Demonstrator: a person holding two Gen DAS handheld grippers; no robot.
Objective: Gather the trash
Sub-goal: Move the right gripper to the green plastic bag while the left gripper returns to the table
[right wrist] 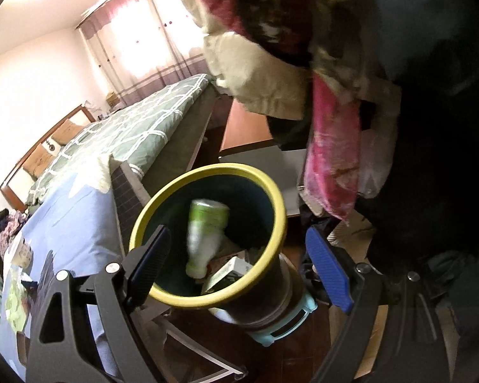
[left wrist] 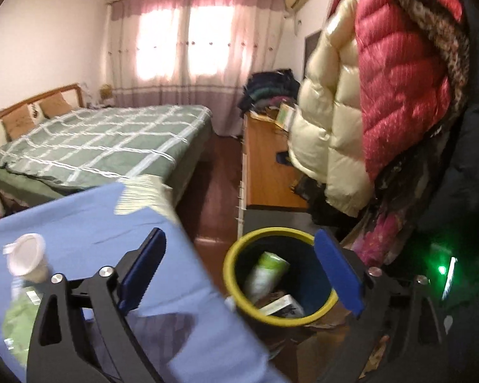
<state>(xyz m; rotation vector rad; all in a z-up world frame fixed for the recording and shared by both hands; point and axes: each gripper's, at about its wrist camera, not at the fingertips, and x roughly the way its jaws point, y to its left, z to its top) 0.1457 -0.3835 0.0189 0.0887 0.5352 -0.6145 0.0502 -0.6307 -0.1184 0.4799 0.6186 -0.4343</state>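
A bin with a yellow rim (left wrist: 230, 276) and dark inside stands on the floor beside the blue-clothed table (left wrist: 95, 229). In it lie a green-and-white bottle (left wrist: 266, 274) and a small white box (left wrist: 284, 309). My left gripper (left wrist: 239, 236) is open above the bin with nothing between its blue pads. In the right wrist view the bin's rim (right wrist: 273, 191) sits right under my right gripper (right wrist: 239, 233), which is open and holds nothing. There the bottle (right wrist: 207, 223) is blurred, and the box (right wrist: 230, 271) lies below it. A white plastic cup (left wrist: 27, 258) and a green wrapper (left wrist: 16, 322) rest on the table.
Puffy cream and red coats (left wrist: 367, 95) hang close on the right, over the bin. A bed with a green checked cover (left wrist: 105, 140) lies behind the table. A wooden dresser (left wrist: 265, 159) piled with clothes lines the right wall, with a strip of dark floor (left wrist: 214, 191) between.
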